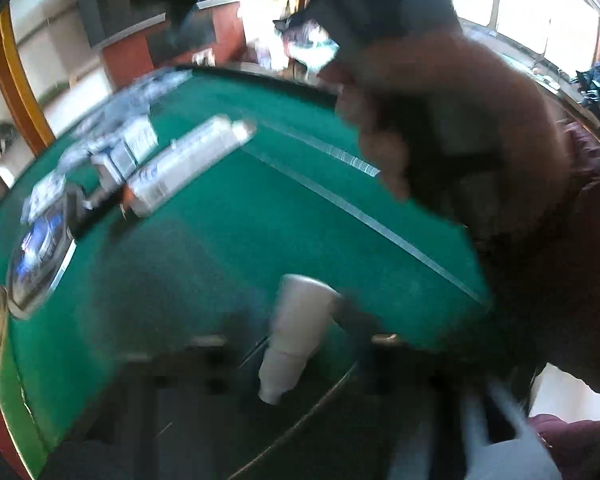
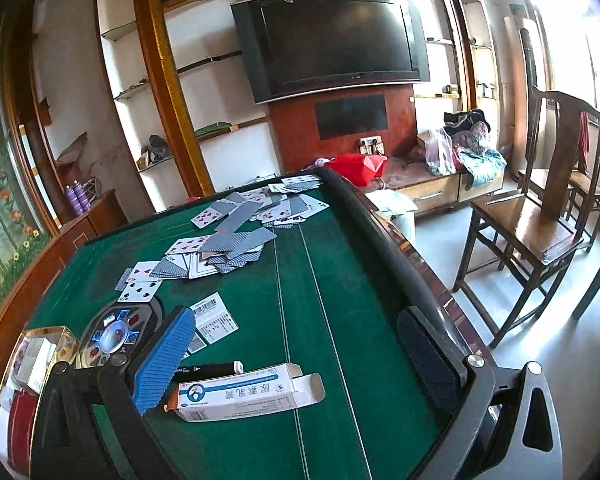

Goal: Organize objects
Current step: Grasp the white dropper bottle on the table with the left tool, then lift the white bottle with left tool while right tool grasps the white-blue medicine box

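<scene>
In the blurred left wrist view a white tube (image 1: 296,332) lies between the dark fingers of my left gripper (image 1: 292,344), over the green felt table (image 1: 260,220); whether the fingers press on it is too blurred to tell. A long white carton (image 1: 188,164) lies at the far left. In the right wrist view my right gripper (image 2: 300,356) is open and empty above the felt (image 2: 360,280). The same white carton (image 2: 248,392), its end flap open, lies between the blue left pad (image 2: 164,360) and the dark right pad (image 2: 428,356). A black pen-like stick (image 2: 208,369) lies behind the carton.
Playing cards (image 2: 236,240) are scattered at the far side of the table. A folded leaflet (image 2: 214,320) and a round dice console (image 2: 114,334) sit left of the gripper. A small box (image 2: 34,360) sits in a corner tray. Wooden chairs (image 2: 532,224) stand right. The person's arm (image 1: 480,140) fills the left view's right side.
</scene>
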`<state>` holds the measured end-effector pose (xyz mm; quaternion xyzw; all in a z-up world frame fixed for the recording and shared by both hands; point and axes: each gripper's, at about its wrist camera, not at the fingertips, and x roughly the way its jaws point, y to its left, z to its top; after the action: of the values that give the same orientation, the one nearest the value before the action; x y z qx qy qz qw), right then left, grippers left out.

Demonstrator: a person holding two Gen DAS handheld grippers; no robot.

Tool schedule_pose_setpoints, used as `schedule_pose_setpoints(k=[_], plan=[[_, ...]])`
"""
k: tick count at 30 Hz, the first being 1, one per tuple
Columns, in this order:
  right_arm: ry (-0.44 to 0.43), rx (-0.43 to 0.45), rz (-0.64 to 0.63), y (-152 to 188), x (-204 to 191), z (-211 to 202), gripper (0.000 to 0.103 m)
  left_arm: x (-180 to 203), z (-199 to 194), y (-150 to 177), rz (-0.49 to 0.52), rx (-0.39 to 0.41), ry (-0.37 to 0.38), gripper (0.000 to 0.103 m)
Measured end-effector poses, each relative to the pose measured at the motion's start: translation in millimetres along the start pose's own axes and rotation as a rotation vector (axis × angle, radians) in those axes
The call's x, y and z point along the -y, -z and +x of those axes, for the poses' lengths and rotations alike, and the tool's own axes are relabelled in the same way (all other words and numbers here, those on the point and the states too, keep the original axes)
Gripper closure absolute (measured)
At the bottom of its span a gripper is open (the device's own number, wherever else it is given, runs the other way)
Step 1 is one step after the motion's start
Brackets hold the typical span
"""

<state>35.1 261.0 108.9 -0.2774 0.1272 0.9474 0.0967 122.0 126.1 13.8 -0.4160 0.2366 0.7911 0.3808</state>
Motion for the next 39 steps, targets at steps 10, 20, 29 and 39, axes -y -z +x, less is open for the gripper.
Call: schedule_pose_setpoints(k=[10,20,29,39], plan=[[0.004,-0.004,-0.067,7.4,-19.7,1.4,0.0,-22.7,3.0,1.2,-0.113,0.003,-0.14,0.036],[0.13,0.231,-0.293,20.6,-66.4,-36.7,0.0,-56.2,12.7,8.5,-0.266,-0.06,-0.113,0.0],[0.119,0.207,-0.323,22.1,-72.5,-30.8,0.0,-51.7,10.1,10.6,-0.257,-0.054,-0.128,0.003],[0.086,0.149,-0.259,19.2,-61.1,-22.5,0.0,-38.7,-3.8,10.5,-0.265,0.008,-0.118,0.078]])
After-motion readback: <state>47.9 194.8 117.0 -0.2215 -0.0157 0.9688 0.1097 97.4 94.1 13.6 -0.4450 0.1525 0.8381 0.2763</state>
